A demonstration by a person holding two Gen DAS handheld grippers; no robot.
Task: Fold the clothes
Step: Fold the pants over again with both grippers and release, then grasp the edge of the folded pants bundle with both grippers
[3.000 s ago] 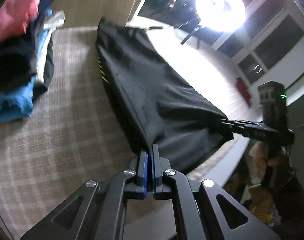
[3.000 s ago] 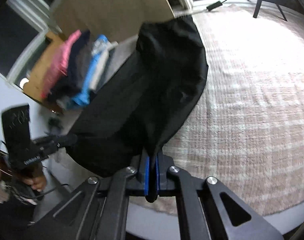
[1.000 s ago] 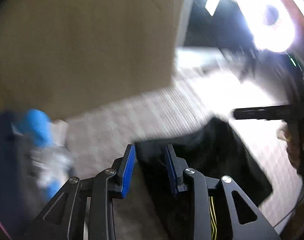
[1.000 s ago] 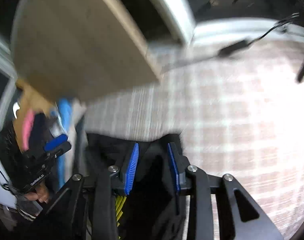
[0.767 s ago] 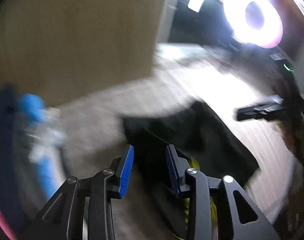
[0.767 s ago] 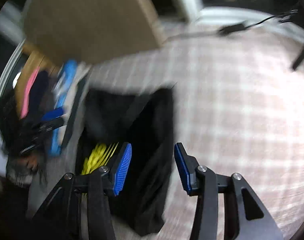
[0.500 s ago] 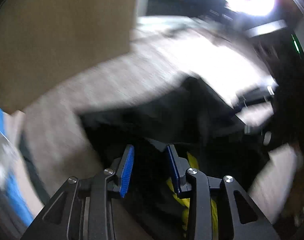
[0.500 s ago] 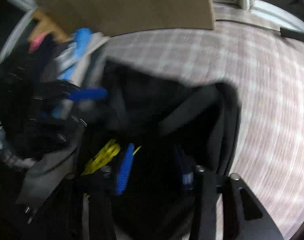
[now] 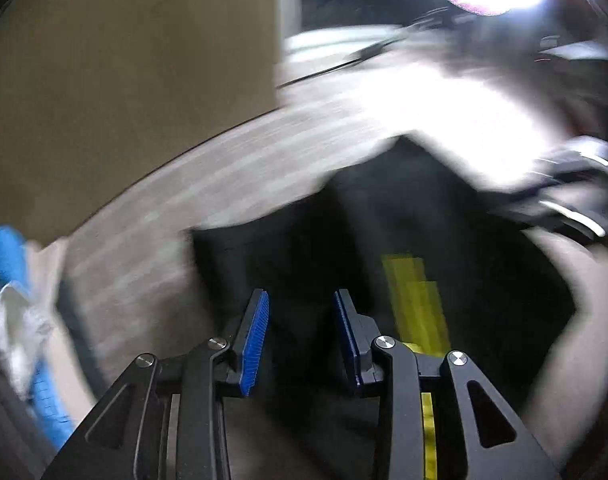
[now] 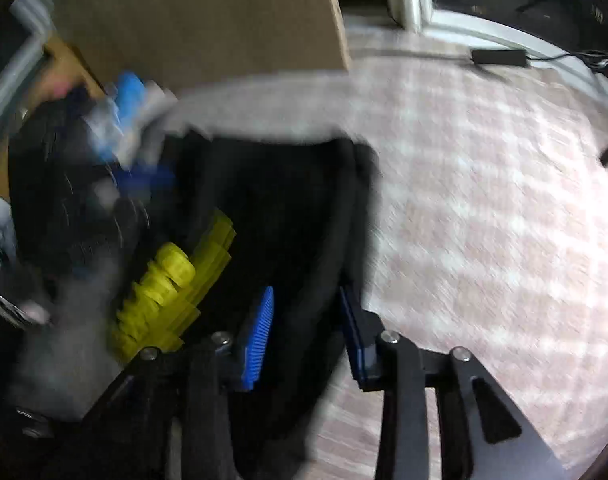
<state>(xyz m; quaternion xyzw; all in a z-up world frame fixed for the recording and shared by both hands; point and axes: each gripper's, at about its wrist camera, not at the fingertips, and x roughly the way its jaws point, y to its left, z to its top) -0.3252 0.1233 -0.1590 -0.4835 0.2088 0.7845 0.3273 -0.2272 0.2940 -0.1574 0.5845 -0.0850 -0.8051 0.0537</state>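
Released three seconds back, the black garment (image 9: 344,232) is now seen spread on the plaid bed (image 9: 223,176), under the parted left hand-held gripper (image 9: 301,336). From the right wrist, the right hand-held gripper (image 10: 306,328) is seen reopened, cloth loosely between its jaws.

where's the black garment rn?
The black garment lies on the plaid bedcover, under both grippers in both wrist views. In the right wrist view the stack of folded clothes is at its upper left.
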